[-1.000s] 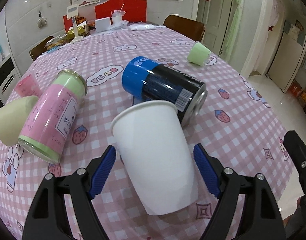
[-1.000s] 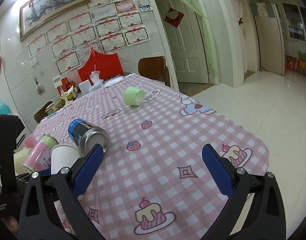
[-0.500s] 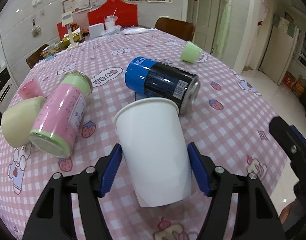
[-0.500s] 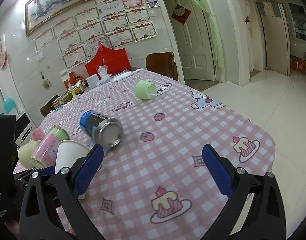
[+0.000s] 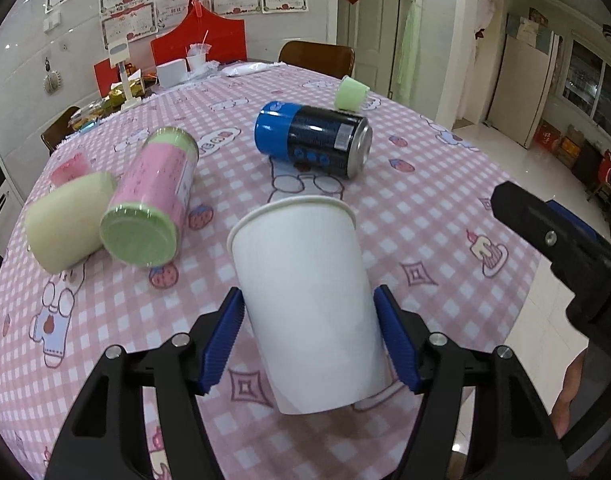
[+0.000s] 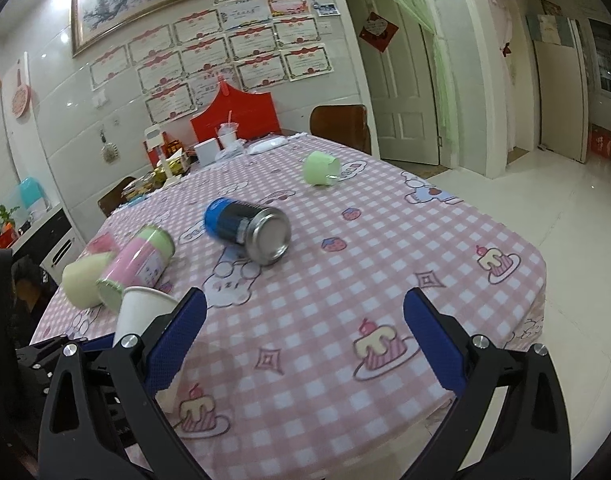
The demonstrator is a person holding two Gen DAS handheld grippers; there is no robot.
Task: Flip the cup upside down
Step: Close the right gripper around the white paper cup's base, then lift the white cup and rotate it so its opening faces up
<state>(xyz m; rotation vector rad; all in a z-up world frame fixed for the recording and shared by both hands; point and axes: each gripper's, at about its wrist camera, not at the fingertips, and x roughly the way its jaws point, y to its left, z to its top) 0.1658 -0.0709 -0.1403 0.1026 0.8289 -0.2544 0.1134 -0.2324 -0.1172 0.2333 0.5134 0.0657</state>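
A white paper cup [image 5: 309,304] stands upright, mouth up, held off the pink checked tablecloth [image 5: 417,208]. My left gripper [image 5: 310,340] is shut on its lower body, one blue pad on each side. The cup also shows in the right wrist view [image 6: 139,312], at the left behind my finger. My right gripper [image 6: 305,340] is open and empty, above the table's near right part.
A blue and black can [image 5: 311,138] lies on its side beyond the cup. A pink and green can [image 5: 151,200] and a cream cup [image 5: 65,226] lie at the left. A green cup [image 5: 351,94] lies far back. The table edge drops off at the right.
My left gripper has closed onto the white cup and lifted it toward me. The right gripper has stayed open and risen a little.
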